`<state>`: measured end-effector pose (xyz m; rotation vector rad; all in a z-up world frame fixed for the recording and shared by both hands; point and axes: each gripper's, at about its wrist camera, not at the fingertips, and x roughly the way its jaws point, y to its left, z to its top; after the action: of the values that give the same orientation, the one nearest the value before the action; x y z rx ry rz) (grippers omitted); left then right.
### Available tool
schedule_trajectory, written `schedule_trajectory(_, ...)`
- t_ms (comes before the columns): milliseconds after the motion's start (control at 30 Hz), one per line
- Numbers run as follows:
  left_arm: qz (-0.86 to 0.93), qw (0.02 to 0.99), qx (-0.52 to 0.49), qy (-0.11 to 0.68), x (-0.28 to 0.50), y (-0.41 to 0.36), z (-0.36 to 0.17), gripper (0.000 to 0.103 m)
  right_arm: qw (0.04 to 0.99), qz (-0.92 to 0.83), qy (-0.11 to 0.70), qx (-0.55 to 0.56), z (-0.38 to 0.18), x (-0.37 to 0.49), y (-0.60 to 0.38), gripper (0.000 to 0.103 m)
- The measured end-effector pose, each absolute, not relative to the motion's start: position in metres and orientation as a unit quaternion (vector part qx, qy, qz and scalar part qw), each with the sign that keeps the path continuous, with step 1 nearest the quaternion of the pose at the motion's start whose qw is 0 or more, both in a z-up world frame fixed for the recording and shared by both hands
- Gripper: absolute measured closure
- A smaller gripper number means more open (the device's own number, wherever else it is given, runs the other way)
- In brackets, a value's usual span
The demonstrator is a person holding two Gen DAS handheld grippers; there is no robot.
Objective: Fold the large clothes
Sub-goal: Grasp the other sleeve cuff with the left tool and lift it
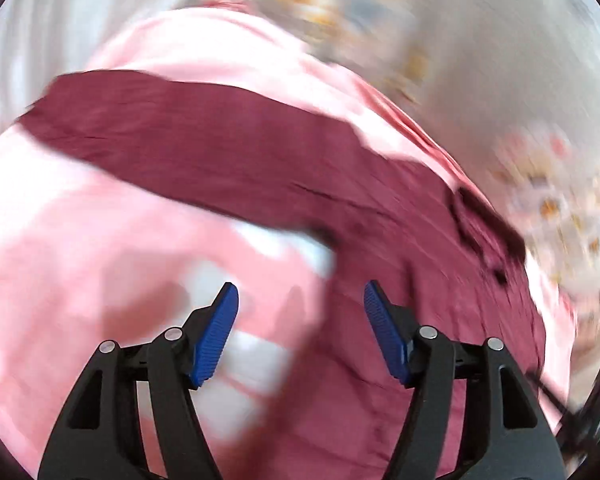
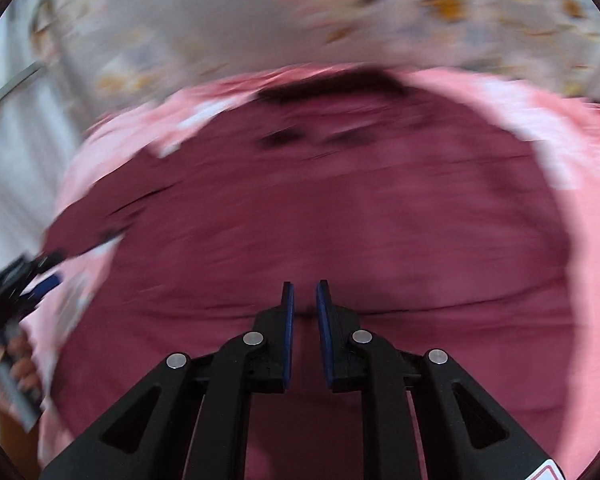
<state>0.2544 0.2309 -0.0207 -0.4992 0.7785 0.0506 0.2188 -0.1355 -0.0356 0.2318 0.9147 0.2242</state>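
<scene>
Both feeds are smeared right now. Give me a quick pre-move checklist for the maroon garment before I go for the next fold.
1. Left tongs open, nothing between the pads: ok.
2. Right tongs nearly closed, narrow gap; whether cloth is pinched: cannot tell.
3. Maroon garment lying spread on the pink sheet: ok.
4. Garment sleeve stretched out across the sheet, not folded in: not ok.
5. Image sharpness for picking a grasp point: not ok, both views are motion-blurred.
6. Left tongs over a garment edge: ok, though contact cannot be told.
</scene>
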Motion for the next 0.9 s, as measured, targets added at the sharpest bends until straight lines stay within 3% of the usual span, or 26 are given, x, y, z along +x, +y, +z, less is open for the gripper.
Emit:
schedule_trajectory(200,0.119,0.887,-0.258,0.364,0.256,0.32,-0.027,0.04,0.869,0.122,0.475,0.063,-0.062,0.248,-0.064,0.09)
schedule_trajectory(567,0.195,0.846,-0.355,0.348,0.289,0.43,-0.064,0.041,0.879,0.105,0.46,0.074,-0.069,0.253,-0.059,0.092)
schedule_trajectory(600,0.195,0.847,-0.356,0.344,0.293,0.431,-0.063,0.044,0.881,0.109,0.453,0.083,-0.065,0.247,-0.061,0.091)
schedule_trajectory(633,0.19,0.85,-0.356,0.339,0.298,0.431,-0.061,0.063,0.882,0.114,0.449,0.091,-0.061,0.242,-0.063,0.089)
schedule_trajectory(667,0.18,0.85,-0.358,0.342,0.304,0.43,-0.059,0.074,0.883,0.121,0.442,0.099,-0.056,0.234,-0.065,0.087)
schedule_trajectory(700,0.166,0.848,-0.361,0.349,0.312,0.427,-0.057,0.096,0.885,0.125,0.436,0.101,-0.051,0.227,-0.066,0.085)
schedule_trajectory(733,0.162,0.849,-0.361,0.35,0.315,0.424,-0.052,0.1,0.89,0.125,0.428,0.1,-0.045,0.218,-0.069,0.081)
schedule_trajectory(900,0.123,0.903,-0.288,0.296,0.323,0.373,0.02,0.103,0.909,0.113,0.39,0.095,-0.023,0.172,-0.087,0.064)
